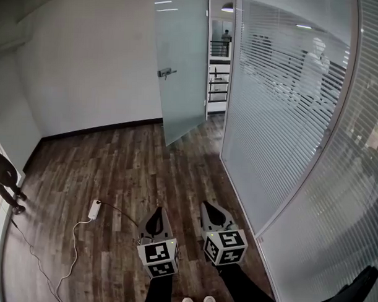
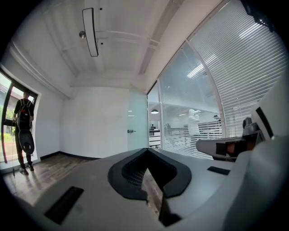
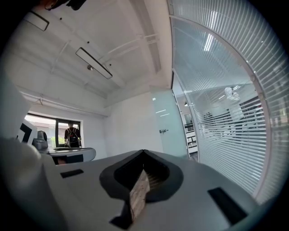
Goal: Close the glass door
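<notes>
Jaws pressed together on left gripper (image 1: 157, 213) and right gripper (image 1: 209, 210) alike, nothing between them. Held side by side, level, above the near edge of the wood floor (image 1: 126, 164). Well apart from glass door (image 1: 180, 60), frosted, standing open at the floor's far edge, swung into the room beside the striped glass partition (image 1: 283, 119). Power strip (image 1: 95, 209) with cable near the floor's left edge.
</notes>
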